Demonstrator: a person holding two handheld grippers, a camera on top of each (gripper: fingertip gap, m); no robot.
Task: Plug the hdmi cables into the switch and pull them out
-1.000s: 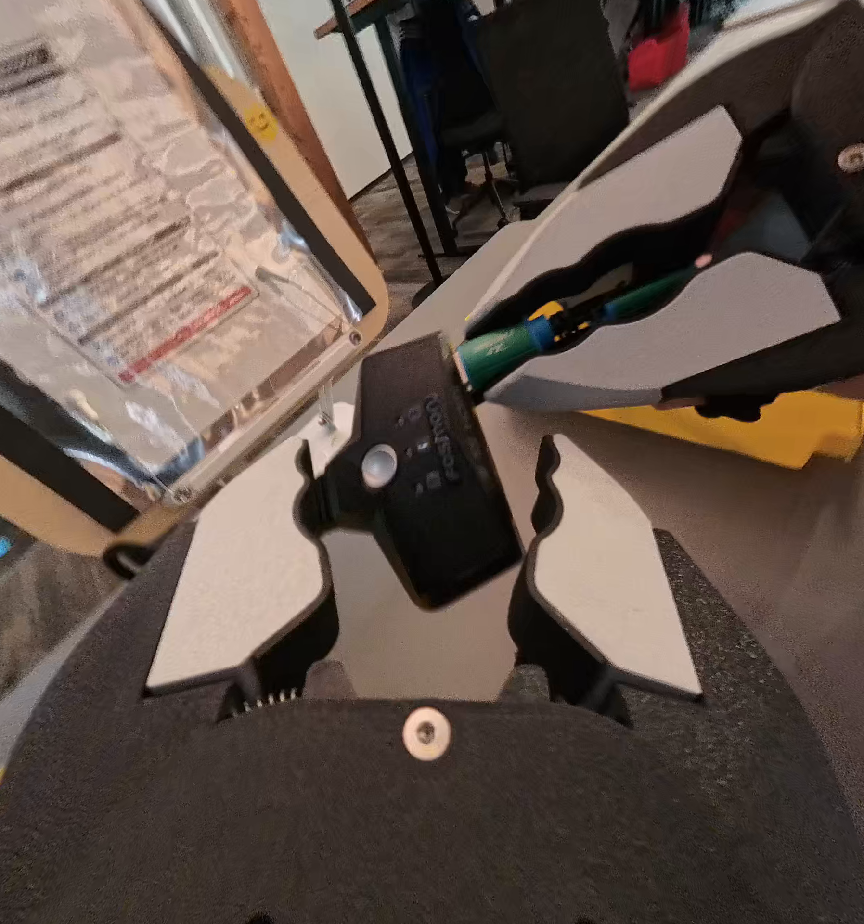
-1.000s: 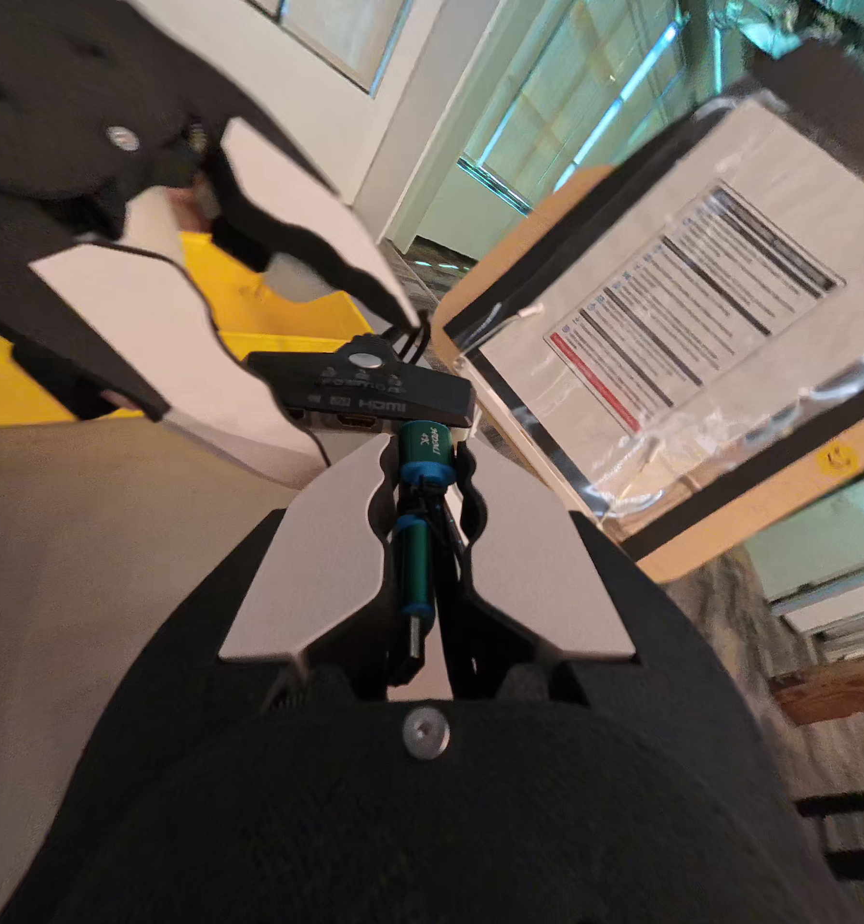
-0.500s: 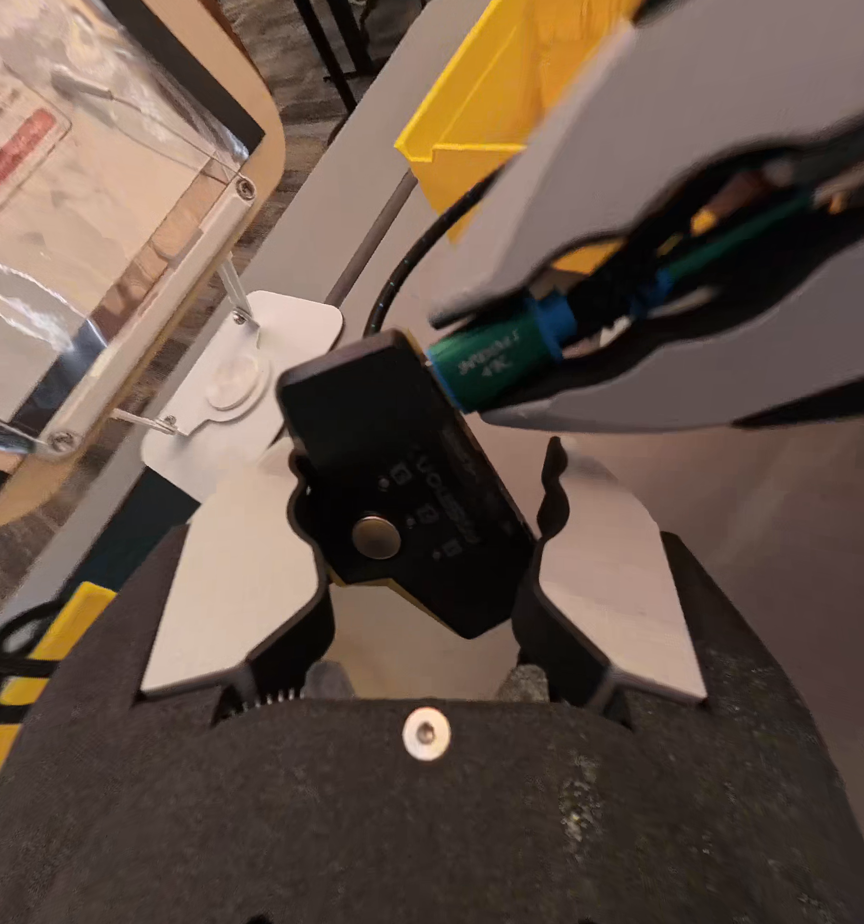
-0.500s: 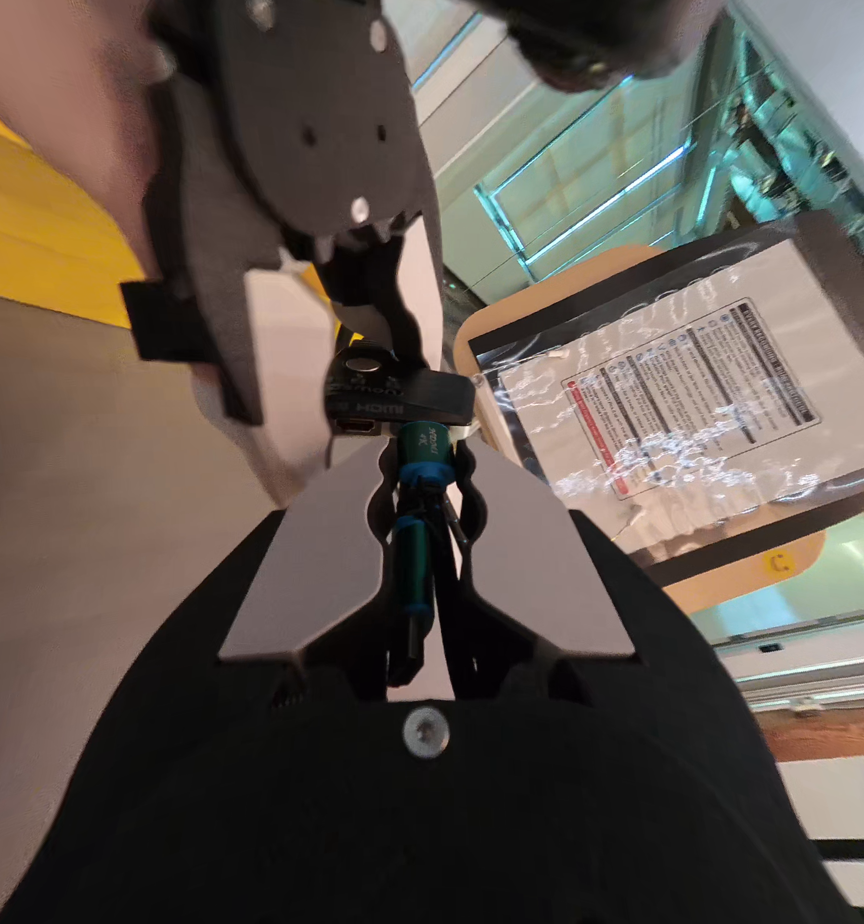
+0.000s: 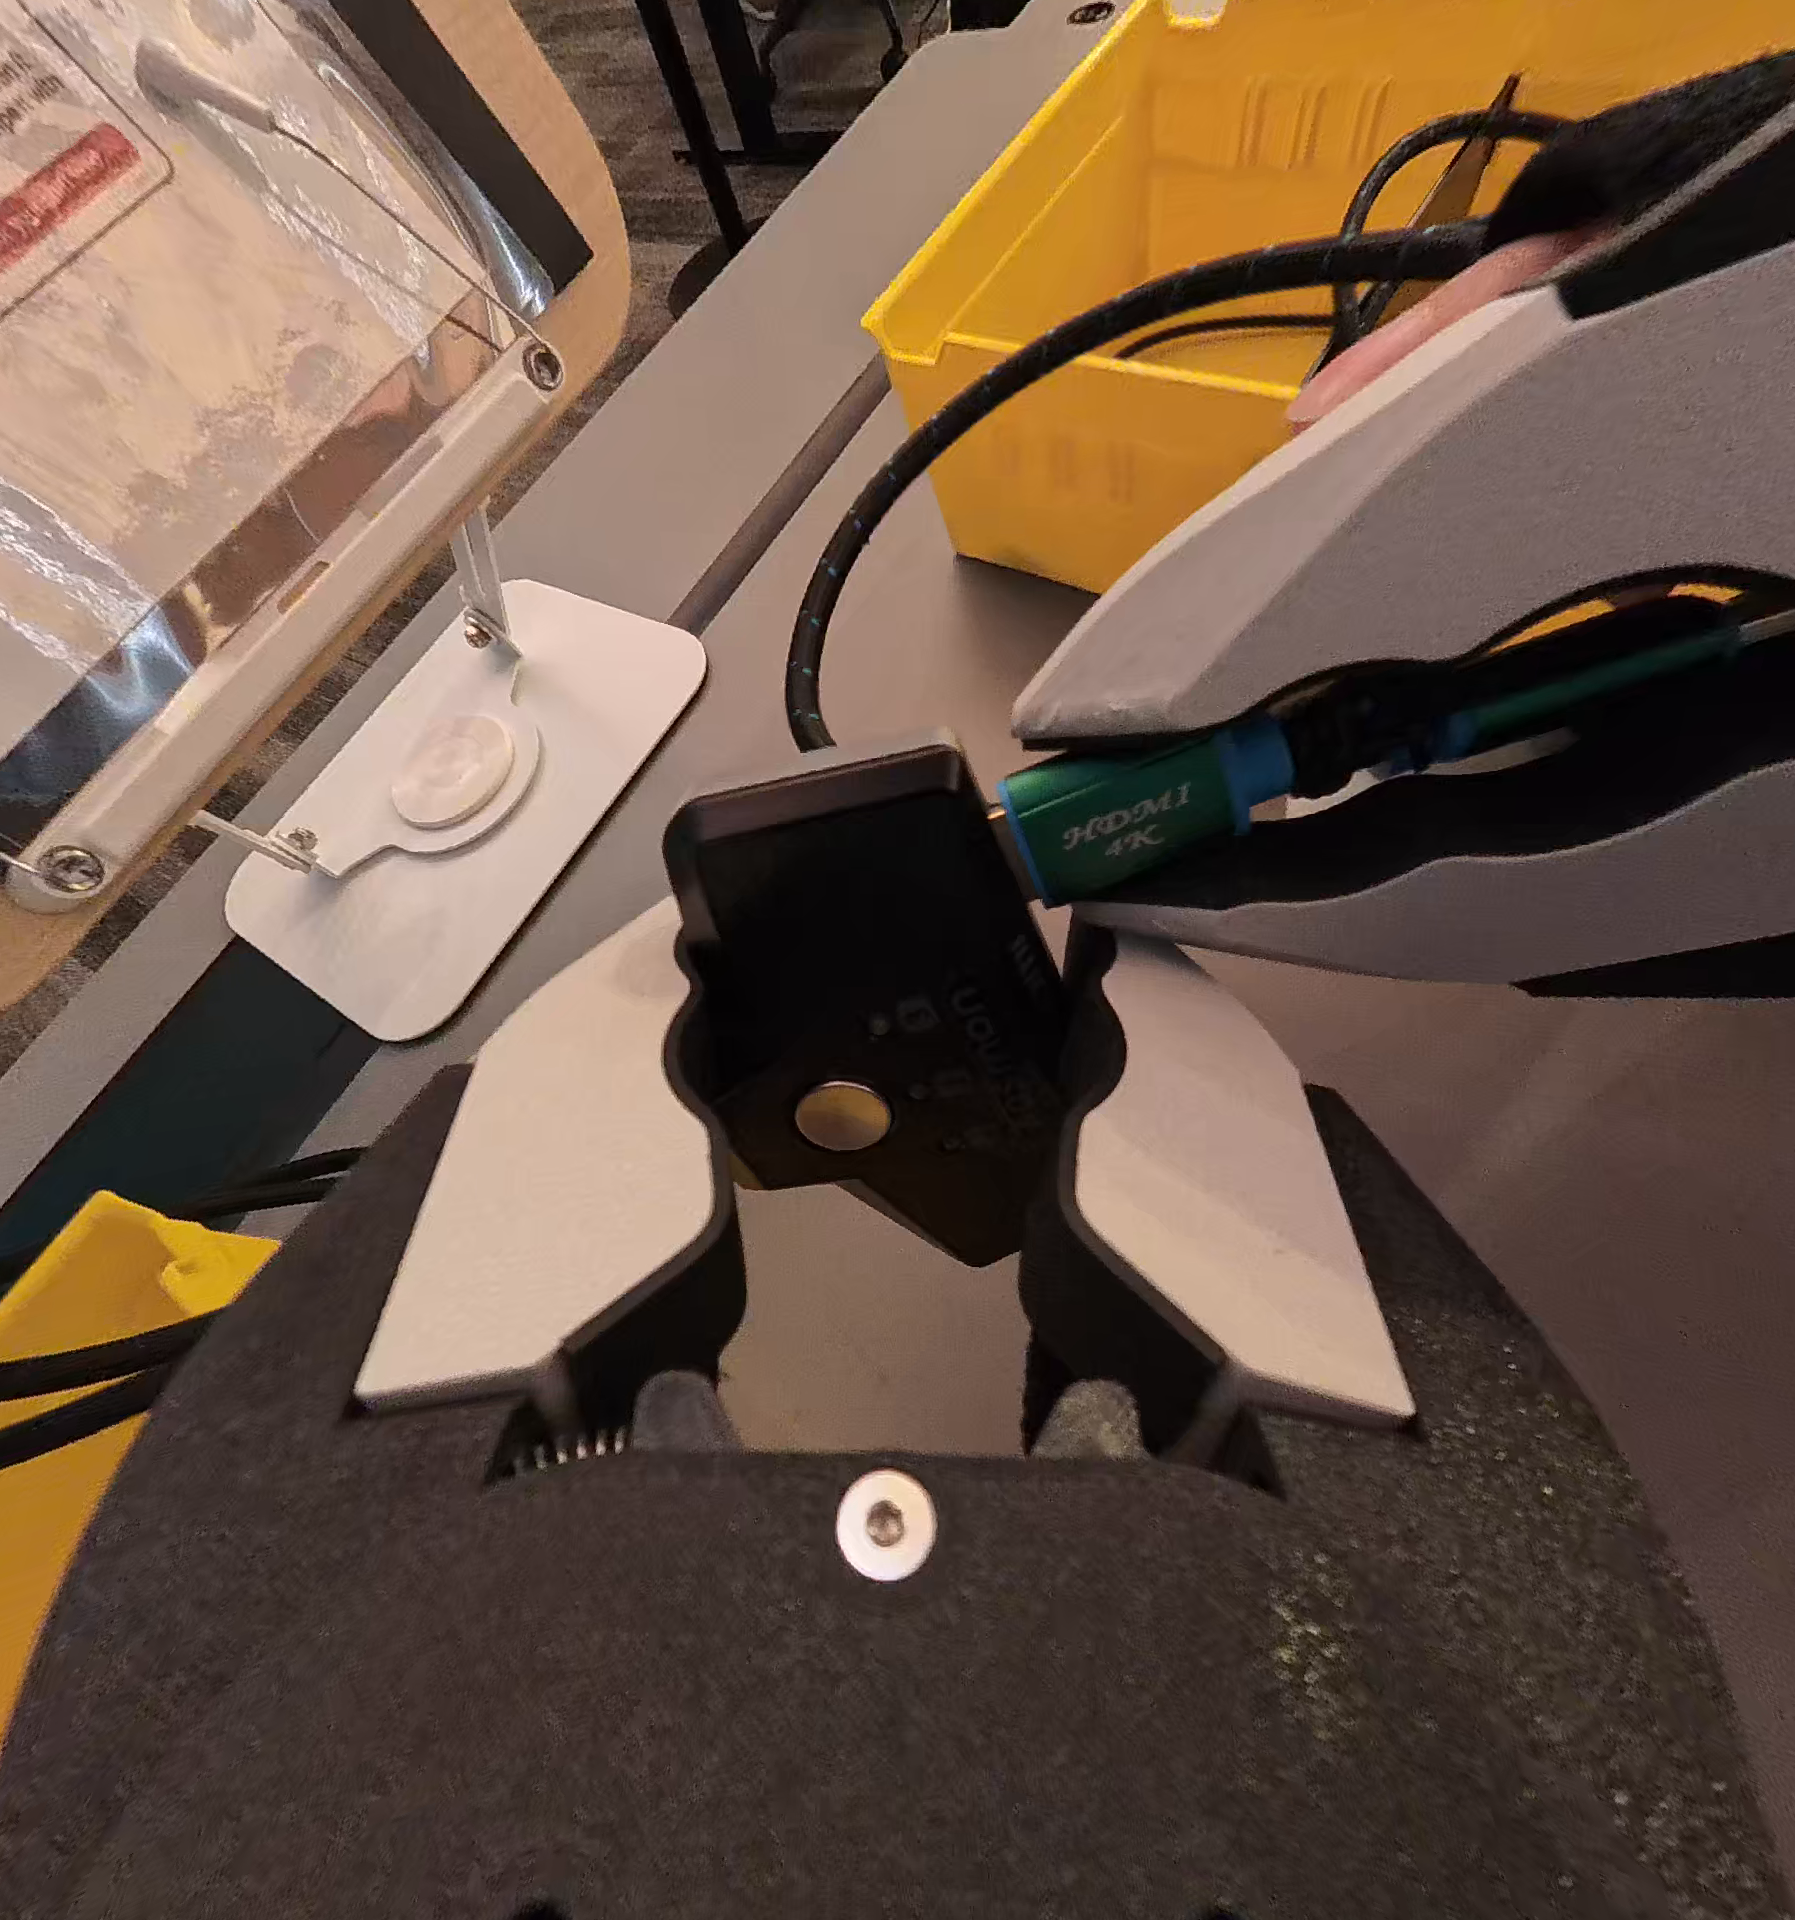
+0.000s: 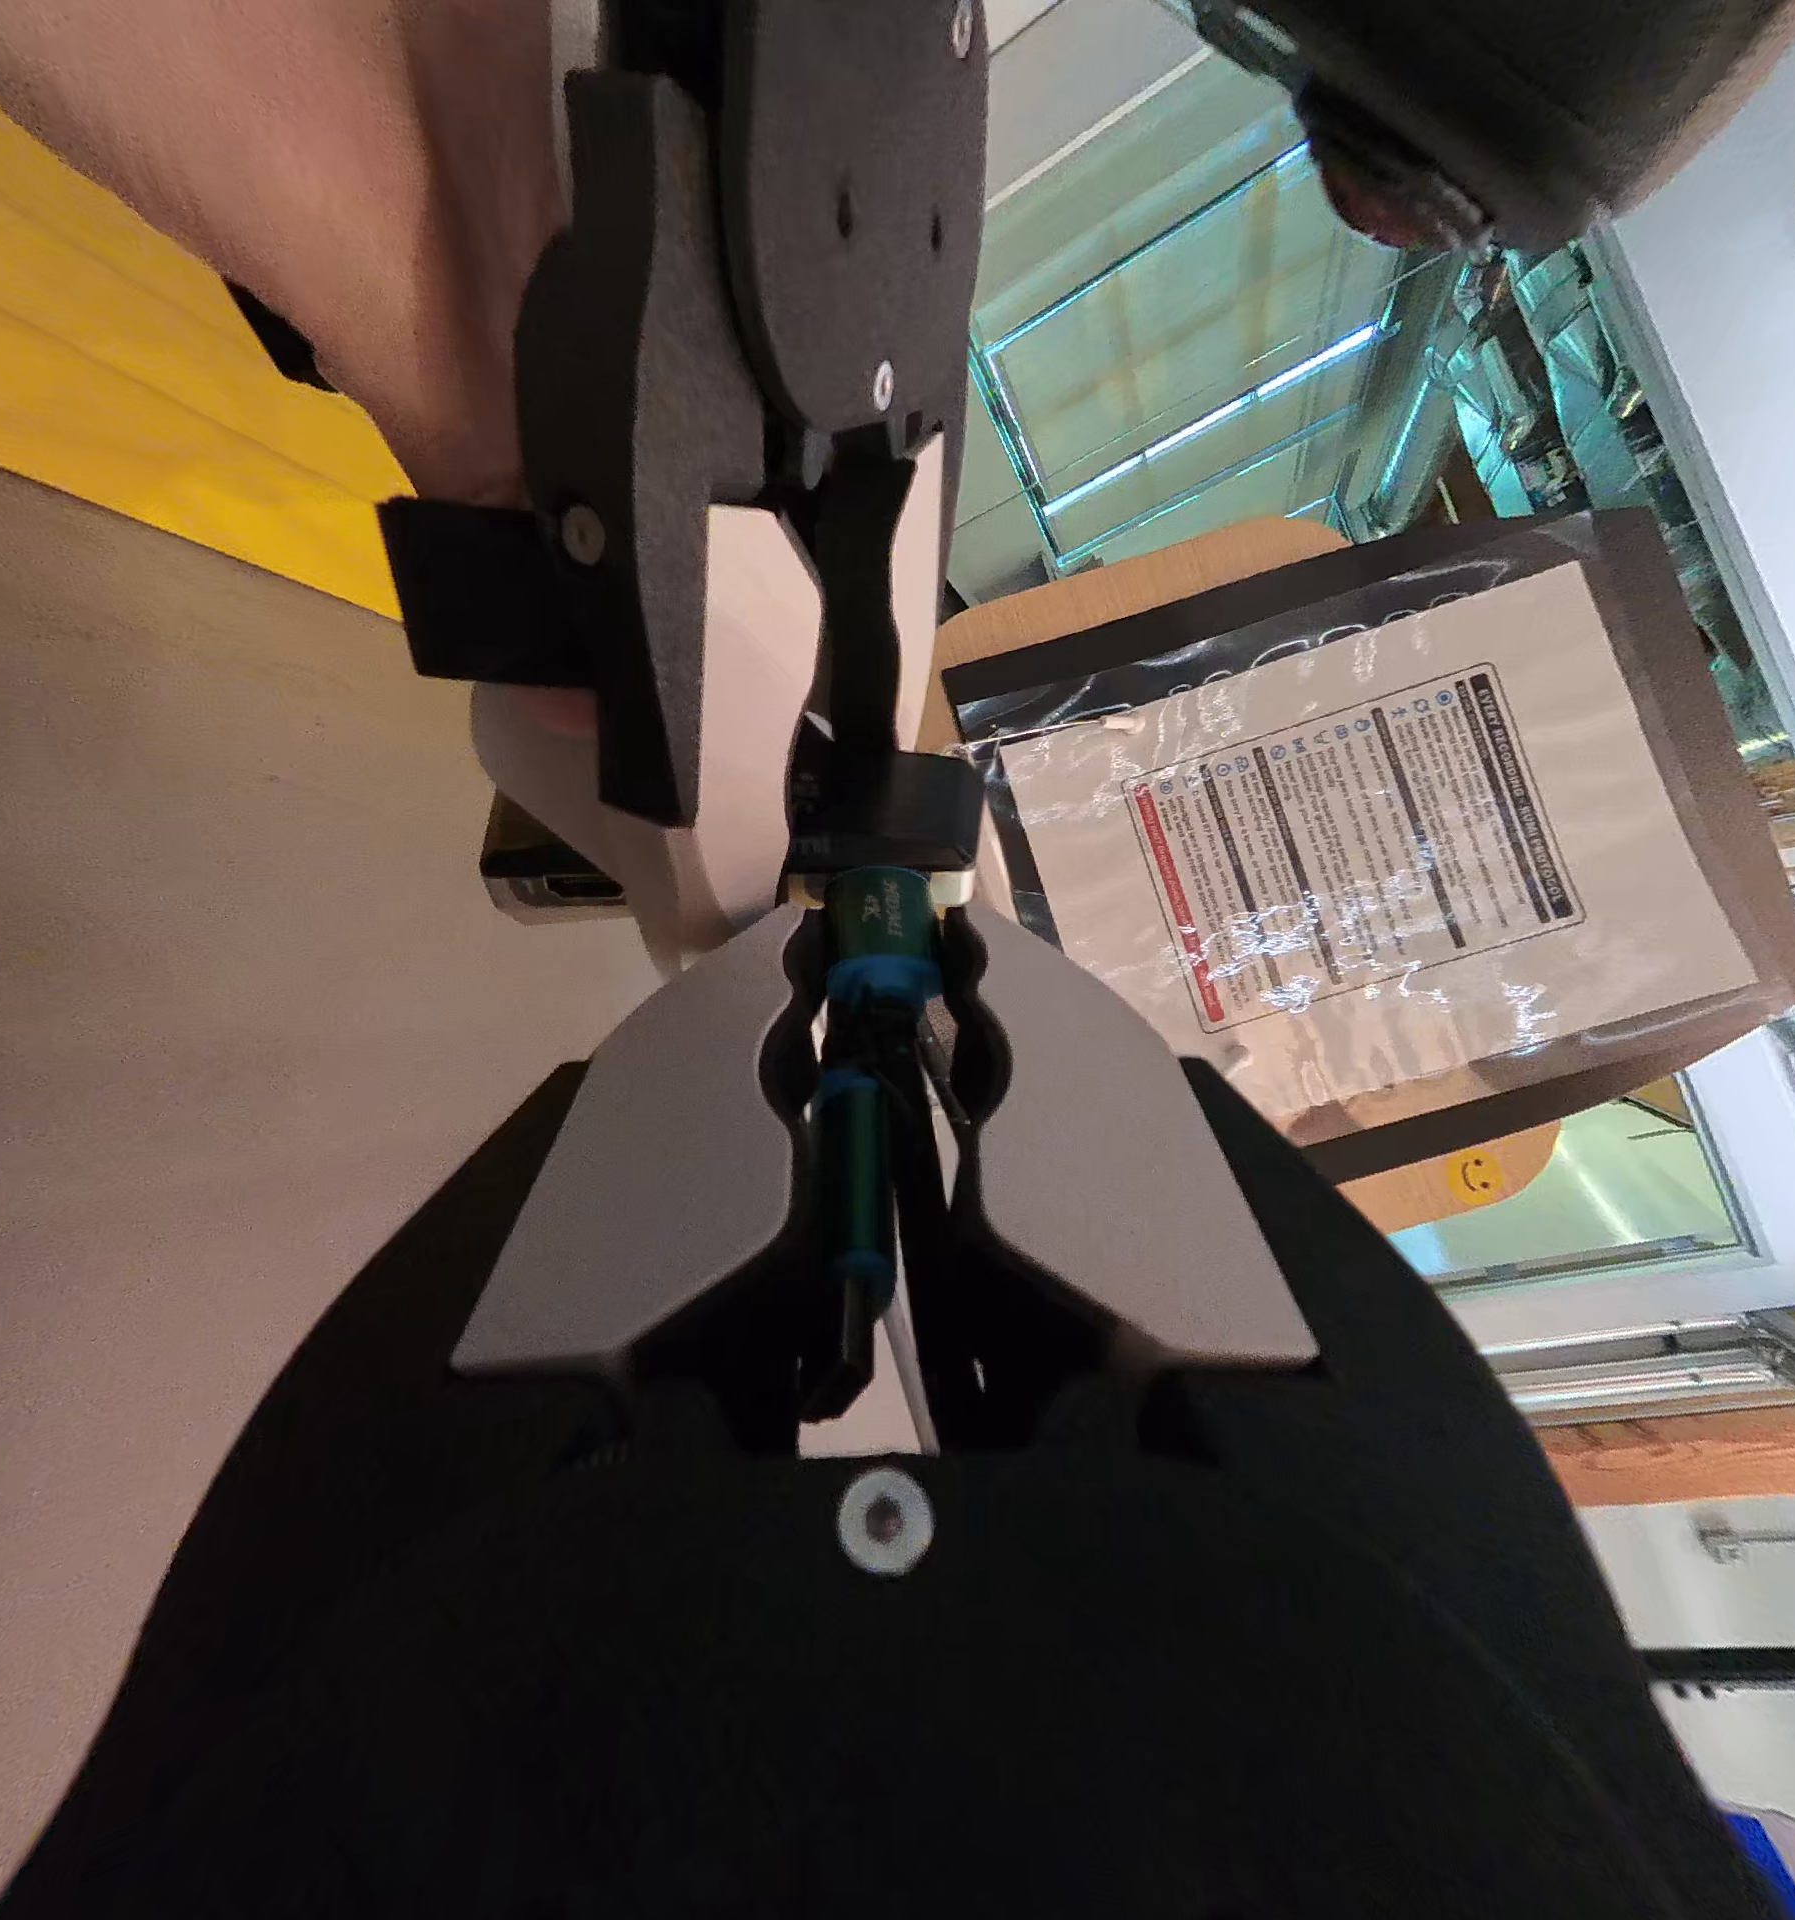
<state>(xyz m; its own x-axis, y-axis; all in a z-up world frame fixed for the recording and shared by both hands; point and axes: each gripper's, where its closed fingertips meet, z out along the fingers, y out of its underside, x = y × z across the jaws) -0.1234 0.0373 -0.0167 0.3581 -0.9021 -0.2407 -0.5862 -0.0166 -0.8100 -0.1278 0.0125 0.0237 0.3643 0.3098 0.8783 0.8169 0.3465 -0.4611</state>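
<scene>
In the left wrist view my left gripper is shut on the black HDMI switch, held above the grey table. My right gripper comes in from the right, shut on a green HDMI plug. The plug's tip sits in a port on the switch's side, with a sliver of metal showing. A black braided cable leaves the switch's far end. In the right wrist view my right gripper holds the plug against the switch. A second green connector lies farther back between its fingers.
A yellow bin with cables stands at the back right. A clear sign holder on a white base stands at the left table edge. Another yellow bin with black cables is at the lower left. The gap from one gripper's tips to the other's is roughly 5 cm.
Both grippers have swung round together and come lower toward the table. The switch now sits deeper between my left fingers. The green plug has stayed at the switch's port.
</scene>
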